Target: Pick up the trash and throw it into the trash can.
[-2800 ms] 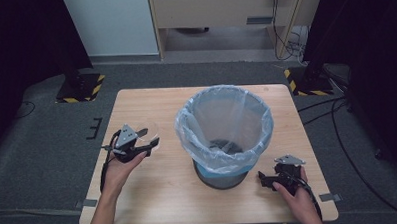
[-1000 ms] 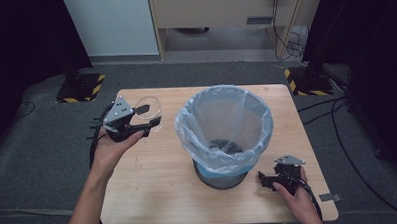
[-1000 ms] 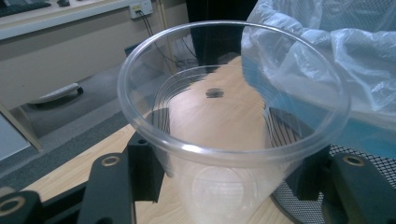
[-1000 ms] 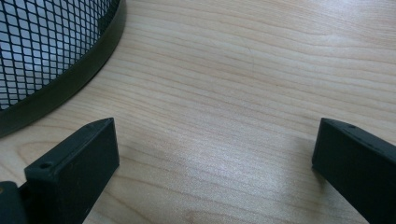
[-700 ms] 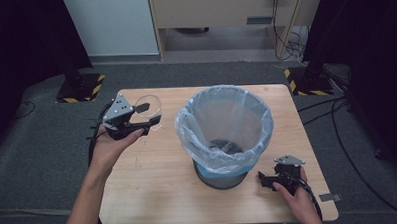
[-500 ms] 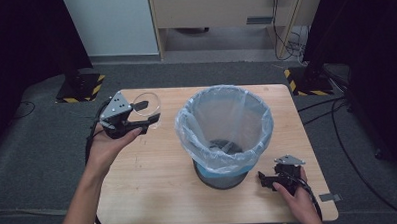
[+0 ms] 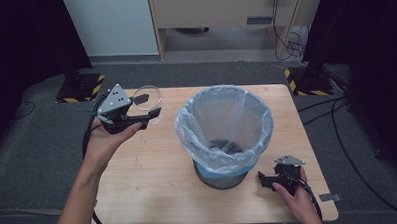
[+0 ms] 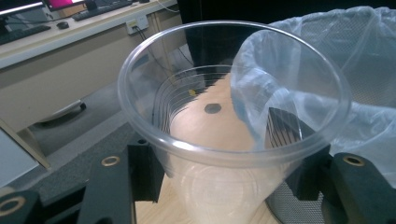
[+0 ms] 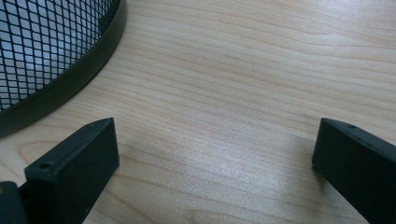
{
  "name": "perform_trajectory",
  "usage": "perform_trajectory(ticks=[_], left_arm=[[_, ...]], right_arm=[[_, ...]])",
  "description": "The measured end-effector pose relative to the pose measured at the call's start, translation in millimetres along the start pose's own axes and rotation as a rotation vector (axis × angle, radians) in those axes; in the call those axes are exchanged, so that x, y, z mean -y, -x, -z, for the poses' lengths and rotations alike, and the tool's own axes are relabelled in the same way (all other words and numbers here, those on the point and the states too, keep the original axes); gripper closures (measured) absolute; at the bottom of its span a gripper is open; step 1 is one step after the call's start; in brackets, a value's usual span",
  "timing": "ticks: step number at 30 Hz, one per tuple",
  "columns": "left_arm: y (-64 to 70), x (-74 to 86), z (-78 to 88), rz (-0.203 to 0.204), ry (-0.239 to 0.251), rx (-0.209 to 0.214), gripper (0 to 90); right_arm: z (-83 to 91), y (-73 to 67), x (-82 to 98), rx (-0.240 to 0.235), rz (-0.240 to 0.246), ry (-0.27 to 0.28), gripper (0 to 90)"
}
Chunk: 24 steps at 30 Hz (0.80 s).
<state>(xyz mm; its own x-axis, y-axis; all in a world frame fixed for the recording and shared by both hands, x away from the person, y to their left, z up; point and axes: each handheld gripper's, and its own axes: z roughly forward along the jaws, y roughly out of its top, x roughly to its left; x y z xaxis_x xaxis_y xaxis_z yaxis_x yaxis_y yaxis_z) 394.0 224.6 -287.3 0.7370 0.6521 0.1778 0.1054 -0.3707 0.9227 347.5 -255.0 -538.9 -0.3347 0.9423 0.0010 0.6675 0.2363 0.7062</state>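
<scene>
Your left gripper (image 7: 145, 106) is raised over the far left part of the wooden counter (image 7: 149, 179), with its jaws closed against the sides of a clear plastic cup (image 7: 147, 98). In the left gripper view, that cup (image 8: 233, 116) sits between the two black jaws, one pressing each side of its wall below the rim, mouth open toward the camera and a small dark dot visible on its base. The cup is held to the left of the waste bin (image 7: 224, 133), apart from it and not over its opening.

The bin stands near the middle of the counter, a dark mesh basket lined with a translucent plastic bag (image 7: 221, 106) folded over its rim; something dark lies at the bottom, too unclear to name. The liner and mesh (image 8: 355, 70) are just beyond the cup in the left gripper view.

Your right gripper (image 7: 264, 178) rests low at the near right of the counter, just beside the bin's base. In the right gripper view its jaws stand wide apart with bare wood (image 9: 224, 93) between them, holding nothing, and the bin's mesh wall (image 9: 51, 51) is at the upper left.
</scene>
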Motion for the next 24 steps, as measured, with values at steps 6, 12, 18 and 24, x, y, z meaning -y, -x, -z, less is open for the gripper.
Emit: perform_trajectory(ticks=[6,12,18,24], left_arm=[[1.6,-14.9,4.7,-0.006,0.017,0.005,40.6],[8.1,-31.3,6.4,-0.043,0.027,0.012,40.6],[13.4,-45.0,7.4,-0.070,0.039,0.018,40.6],[18.1,-51.5,3.4,-0.076,0.042,0.023,40.6]], right_arm=[[-0.1,0.1,0.0,0.000,0.001,0.001,0.5],[-0.1,0.1,0.0,0.000,0.001,0.001,0.5],[-0.1,0.1,0.0,0.000,0.002,0.001,0.5],[-0.2,0.1,0.0,-0.001,0.001,0.001,0.5]])
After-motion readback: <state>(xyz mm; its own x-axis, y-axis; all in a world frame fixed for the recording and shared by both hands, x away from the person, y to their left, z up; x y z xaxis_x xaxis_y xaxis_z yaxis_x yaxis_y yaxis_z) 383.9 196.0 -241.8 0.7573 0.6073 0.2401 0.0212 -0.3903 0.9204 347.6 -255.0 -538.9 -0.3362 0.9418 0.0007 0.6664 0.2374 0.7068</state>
